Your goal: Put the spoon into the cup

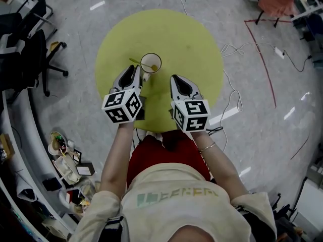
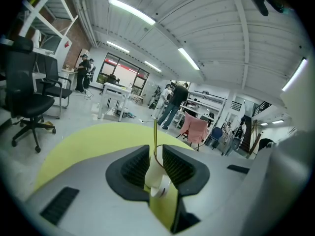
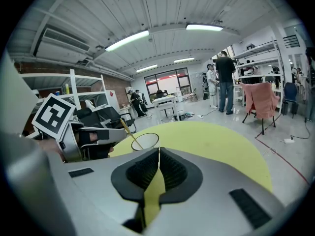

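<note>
Head view: round yellow-green table on a grey floor, with a pale round cup with a thin dark rim standing on it, toward the far left side of the person. Thin yellow-green spoon: bowl end down inside the cup, handle leaning out over the rim to the left. Left claw sits against the near side of the cup. In the left gripper view its ribbed black pads are pressed onto a white part at the cup's side, so the left claw is clamped on the cup, with the spoon handle rising straight up beyond the pads. Right claw hovers over the table to the right of the cup, apart from it. In the right gripper view the right claw has its pads drawn together to a hairline slit with nothing between them; cup and slanted spoon lie ahead and left of it. Black office chair stands well left of the table.
</note>
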Demonstrator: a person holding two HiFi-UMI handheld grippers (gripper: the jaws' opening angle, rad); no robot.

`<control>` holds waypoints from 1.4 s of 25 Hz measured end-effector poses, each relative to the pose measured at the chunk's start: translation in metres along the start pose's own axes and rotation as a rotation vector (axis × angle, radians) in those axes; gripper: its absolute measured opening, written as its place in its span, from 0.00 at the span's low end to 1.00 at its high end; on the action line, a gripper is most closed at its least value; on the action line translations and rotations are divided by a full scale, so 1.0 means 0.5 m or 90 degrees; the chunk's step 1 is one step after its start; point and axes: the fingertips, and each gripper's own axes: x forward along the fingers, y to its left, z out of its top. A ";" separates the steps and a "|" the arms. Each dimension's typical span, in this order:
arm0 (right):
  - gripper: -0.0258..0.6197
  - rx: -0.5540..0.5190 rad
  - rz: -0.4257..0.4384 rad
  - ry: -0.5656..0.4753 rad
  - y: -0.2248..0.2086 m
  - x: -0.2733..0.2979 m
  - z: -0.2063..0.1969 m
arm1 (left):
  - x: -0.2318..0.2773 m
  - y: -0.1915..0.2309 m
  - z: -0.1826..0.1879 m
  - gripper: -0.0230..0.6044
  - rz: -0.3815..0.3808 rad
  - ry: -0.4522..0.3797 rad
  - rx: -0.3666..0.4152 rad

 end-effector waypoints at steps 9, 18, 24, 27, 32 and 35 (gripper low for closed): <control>0.10 0.003 -0.003 -0.007 0.024 -0.030 -0.009 | -0.048 0.004 -0.020 0.16 0.009 0.015 0.025; 0.10 0.003 -0.013 -0.019 0.057 -0.066 -0.023 | -0.105 0.001 -0.030 0.13 0.008 0.017 0.073; 0.10 0.001 -0.023 -0.030 0.085 -0.099 -0.031 | -0.155 0.003 -0.039 0.10 0.006 0.013 0.086; 0.10 0.000 -0.029 -0.038 0.100 -0.117 -0.034 | -0.180 0.004 -0.047 0.10 0.006 0.014 0.094; 0.10 -0.003 -0.040 -0.047 0.125 -0.149 -0.047 | -0.225 0.008 -0.060 0.09 0.003 0.012 0.106; 0.10 -0.004 -0.045 -0.050 0.138 -0.171 -0.058 | -0.255 0.008 -0.067 0.08 0.002 0.010 0.112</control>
